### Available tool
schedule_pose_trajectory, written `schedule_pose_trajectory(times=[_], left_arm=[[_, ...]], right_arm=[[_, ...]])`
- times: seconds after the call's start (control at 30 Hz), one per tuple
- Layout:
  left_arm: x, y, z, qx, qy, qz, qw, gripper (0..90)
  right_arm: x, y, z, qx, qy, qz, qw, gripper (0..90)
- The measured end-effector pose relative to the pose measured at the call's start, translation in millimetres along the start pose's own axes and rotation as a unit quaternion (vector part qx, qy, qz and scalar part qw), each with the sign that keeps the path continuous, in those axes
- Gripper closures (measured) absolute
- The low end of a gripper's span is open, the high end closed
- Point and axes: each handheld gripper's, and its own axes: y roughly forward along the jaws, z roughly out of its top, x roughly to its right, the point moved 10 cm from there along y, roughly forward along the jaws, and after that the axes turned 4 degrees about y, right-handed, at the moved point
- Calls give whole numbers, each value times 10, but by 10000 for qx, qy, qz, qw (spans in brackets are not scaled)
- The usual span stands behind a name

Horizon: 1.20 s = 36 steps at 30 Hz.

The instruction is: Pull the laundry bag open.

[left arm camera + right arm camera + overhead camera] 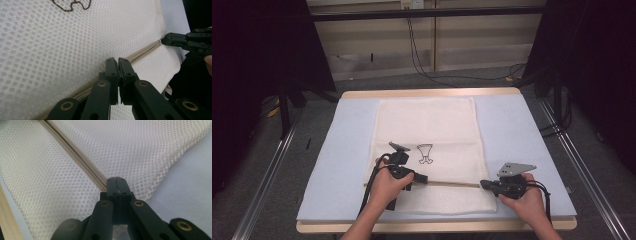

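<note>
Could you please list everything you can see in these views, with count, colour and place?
mesh bag: one, white, flat on the middle of the mat, a small dark outline drawing on it
zipper: one, beige, running across the bag's near part between the two grippers
mat: one, pale blue, covering the table
table: one, light wood, edges showing round the mat
cables: several, black, on the floor beyond the table
left gripper: one, black, shut on the zipper partway along
right gripper: one, black, shut on the zipper at the bag's right end
hands: two, one on each gripper, coming in from the near edge
</note>
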Motion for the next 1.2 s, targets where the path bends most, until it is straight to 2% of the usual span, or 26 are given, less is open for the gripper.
schedule_pose_trajectory(times=[0.07, 0.13, 0.17, 0.2, 0.3, 0.33, 0.43, 0.53, 0.6, 0.67, 0.73, 0.83, 1.07, 1.2], left_arm=[[-15, -32, -3, 26, -24, 14, 10000, 874], [-31, -53, -7, 13, 75, 8, 10000, 874], [-32, -55, -5, 30, 66, -1, 10000, 874], [-23, -54, 0, 79, -34, -9, 10000, 874], [-38, -71, -14, 42, 8, -42, 10000, 874], [-55, -79, -17, 32, 25, 35, 10000, 874], [-78, -105, -15, 35, 35, 55, 10000, 874], [-73, -121, -16, 59, -44, -48, 10000, 874], [-92, -133, -23, 31, -37, 17, 10000, 875], [-88, -142, -21, 45, -49, -62, 10000, 874], [-112, -150, -21, 38, -42, 28, 10000, 874], [-109, -166, -22, 44, -82, -102, 9999, 874], [-173, -224, -21, 76, -146, -42, 9999, 874], [-185, -256, -35, 80, -197, -132, 9997, 874]], right_arm=[[1, 0, 0, -1, 6, 1, 10000, 900], [1, 0, 0, -3, 5, -2, 10000, 900], [0, 0, -1, -7, 8, 4, 10000, 900], [0, 0, -1, -6, 9, 5, 10000, 900], [1, 0, 0, -4, 1, 0, 10000, 900], [0, 0, 0, -3, -2, 4, 10000, 900], [1, 0, 0, -3, -4, 2, 10000, 900], [1, 0, 0, -2, -8, 1, 10000, 900], [0, 0, -1, -8, 1, 7, 10000, 900], [1, 0, 0, -3, -5, 2, 10000, 900], [1, 0, 0, -4, -4, 2, 10000, 900], [-1, 1, 1, 5, -13, 13, 10000, 900], [1, 0, 0, -3, -11, 3, 10000, 900], [-1, -1, -2, -19, 22, 37, 10000, 900]])
